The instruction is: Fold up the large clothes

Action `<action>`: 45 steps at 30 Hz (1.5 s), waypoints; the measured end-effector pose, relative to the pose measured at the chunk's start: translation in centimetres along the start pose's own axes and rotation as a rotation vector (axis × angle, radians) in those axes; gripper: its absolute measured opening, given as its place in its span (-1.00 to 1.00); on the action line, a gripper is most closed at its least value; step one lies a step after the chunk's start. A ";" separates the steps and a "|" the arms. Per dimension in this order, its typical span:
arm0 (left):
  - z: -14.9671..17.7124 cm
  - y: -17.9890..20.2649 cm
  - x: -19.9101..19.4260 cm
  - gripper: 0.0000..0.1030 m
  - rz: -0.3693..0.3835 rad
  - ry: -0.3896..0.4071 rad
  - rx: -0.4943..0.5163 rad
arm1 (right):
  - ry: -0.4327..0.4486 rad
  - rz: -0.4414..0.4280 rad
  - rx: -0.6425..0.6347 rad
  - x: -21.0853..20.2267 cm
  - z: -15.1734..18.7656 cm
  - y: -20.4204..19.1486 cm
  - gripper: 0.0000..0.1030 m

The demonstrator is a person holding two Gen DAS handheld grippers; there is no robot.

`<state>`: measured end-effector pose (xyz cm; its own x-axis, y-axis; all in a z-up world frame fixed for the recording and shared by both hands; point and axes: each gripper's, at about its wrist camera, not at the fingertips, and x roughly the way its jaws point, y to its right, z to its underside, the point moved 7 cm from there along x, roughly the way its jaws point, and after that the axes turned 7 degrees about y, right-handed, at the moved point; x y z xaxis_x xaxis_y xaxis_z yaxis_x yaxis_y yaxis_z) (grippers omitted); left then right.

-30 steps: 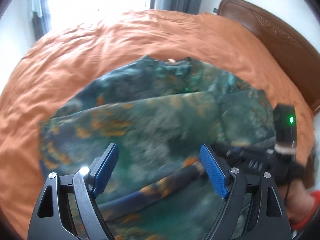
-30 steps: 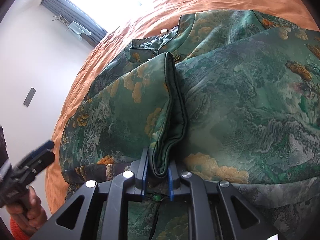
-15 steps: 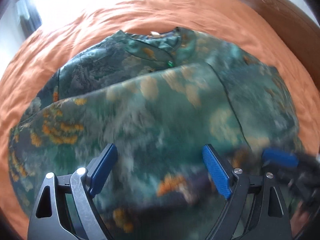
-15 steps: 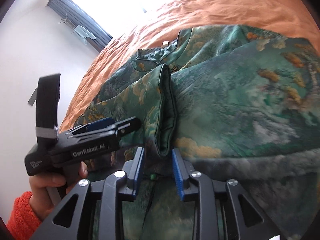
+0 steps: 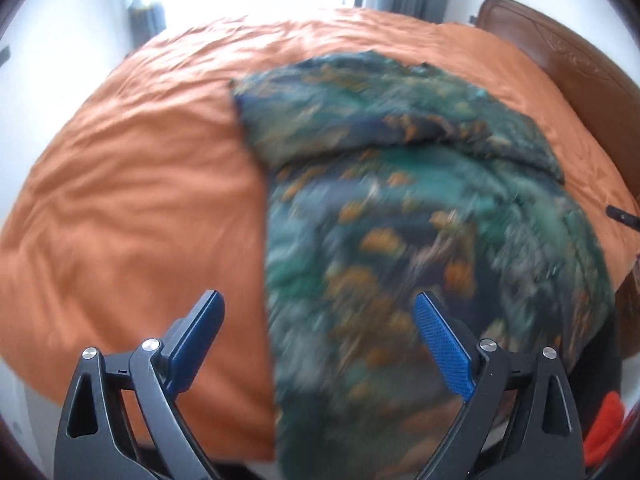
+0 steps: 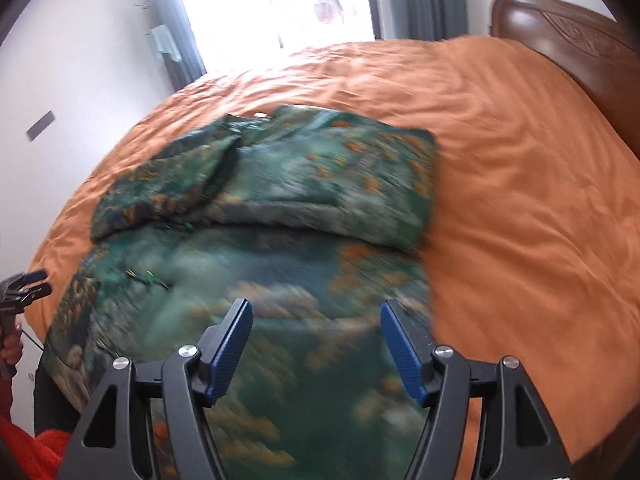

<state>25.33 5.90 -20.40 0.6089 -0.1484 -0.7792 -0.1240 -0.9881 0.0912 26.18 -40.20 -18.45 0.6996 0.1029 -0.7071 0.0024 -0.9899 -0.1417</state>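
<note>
Both grippers are pulling back from the garment compared with a second ago. We are letting go with the right gripper: it was pinching the folded sleeve edge then, and now its jaws are opening with nothing pressed between the pads, only blurred cloth lying below them. We are also spreading the left gripper wider; its jaws are opening too and are holding nothing, straddling the garment's left edge from above.

Taking the garment as our landmark: it is lying on the orange bed, collar end toward the window, sleeves now folded inward across the body so the upper part is forming a narrower block. The hem end nearest us is draping toward the near edge of the bed. We are judging the sleeve folds done and the lengthwise fold still to come.

Edges and room: bare bedspread is lying wide open to the right of the garment and beyond its collar, and also to its left in the left wrist view. The wooden headboard is standing well apart, far right of the garment. The hem is sitting close to the bed's near edge, so it could slide off. In the right wrist view the left gripper is showing just past the garment's lower left edge, held in a hand.
</note>
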 end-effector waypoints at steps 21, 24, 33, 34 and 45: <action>6.7 1.1 1.4 0.64 0.264 -0.101 -0.130 | -0.245 -0.230 0.184 -1.0 13.0 5.3 0.35; 6.7 0.8 0.6 0.52 0.274 -0.101 -0.123 | -0.250 -0.305 0.184 -1.8 12.7 4.1 0.32; 7.4 1.8 1.2 0.10 0.199 -0.193 0.015 | -0.315 -0.257 0.164 0.6 13.2 2.6 -0.09; 7.3 1.8 1.0 -0.16 0.185 -0.194 0.028 | -0.323 -0.273 0.168 0.4 13.1 2.3 -0.45; 4.0 0.8 -2.7 -0.68 0.318 -0.189 -0.119 | -0.296 -0.351 0.215 -3.6 9.1 1.0 -0.71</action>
<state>20.50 5.65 -20.69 0.3980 -0.4484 -0.8004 -0.1848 -0.8937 0.4088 17.20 -40.67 -22.33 0.4506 0.4801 -0.7527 0.0325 -0.8513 -0.5236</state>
